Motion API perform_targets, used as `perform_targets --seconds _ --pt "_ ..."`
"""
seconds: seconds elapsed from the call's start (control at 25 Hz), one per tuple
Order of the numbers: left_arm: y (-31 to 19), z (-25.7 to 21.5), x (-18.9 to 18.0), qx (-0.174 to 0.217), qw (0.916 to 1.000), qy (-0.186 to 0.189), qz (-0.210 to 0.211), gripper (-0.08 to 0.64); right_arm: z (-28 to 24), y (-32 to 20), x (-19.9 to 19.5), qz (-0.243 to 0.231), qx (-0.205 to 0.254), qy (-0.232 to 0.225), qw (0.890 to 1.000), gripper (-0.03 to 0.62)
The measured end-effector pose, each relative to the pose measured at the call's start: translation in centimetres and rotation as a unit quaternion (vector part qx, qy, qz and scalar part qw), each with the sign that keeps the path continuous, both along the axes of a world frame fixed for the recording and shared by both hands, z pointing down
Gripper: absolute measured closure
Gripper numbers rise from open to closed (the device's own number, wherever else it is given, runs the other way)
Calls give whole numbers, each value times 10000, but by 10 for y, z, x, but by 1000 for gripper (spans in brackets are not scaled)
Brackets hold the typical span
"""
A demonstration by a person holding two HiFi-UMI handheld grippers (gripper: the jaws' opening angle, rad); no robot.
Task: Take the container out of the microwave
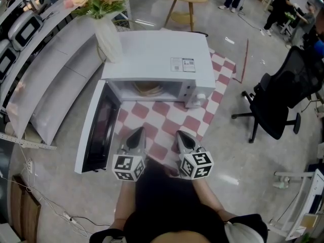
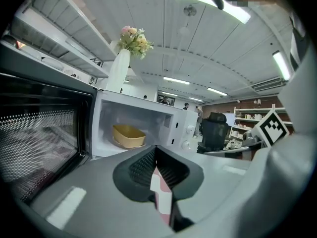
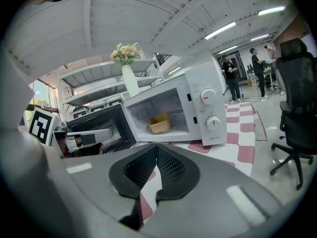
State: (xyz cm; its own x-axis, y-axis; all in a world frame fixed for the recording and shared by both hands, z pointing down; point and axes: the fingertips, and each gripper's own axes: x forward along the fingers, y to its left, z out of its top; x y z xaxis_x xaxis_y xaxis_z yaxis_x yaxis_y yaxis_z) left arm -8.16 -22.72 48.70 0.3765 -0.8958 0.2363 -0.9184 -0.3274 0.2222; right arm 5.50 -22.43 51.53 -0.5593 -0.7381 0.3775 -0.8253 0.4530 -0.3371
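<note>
A white microwave stands on a red-and-white checked cloth with its door swung wide open to the left. Inside sits a shallow yellow container, seen too in the right gripper view and as a sliver in the head view. My left gripper and right gripper hover side by side over the cloth, short of the microwave's opening. Both are shut with nothing between their tips. The left gripper and the right gripper point at the opening.
A white vase of flowers stands on the microwave's left top corner. A black office chair is to the right, a grey sofa to the left, a round wooden table behind. People stand far off at the back right.
</note>
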Motion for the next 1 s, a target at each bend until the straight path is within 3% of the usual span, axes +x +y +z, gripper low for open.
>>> perform_targets --seconds 1.0 --pt "-120 9 -37 -238 9976 381 -522 549 -4 -61 -25 -31 -314 245 9992 592"
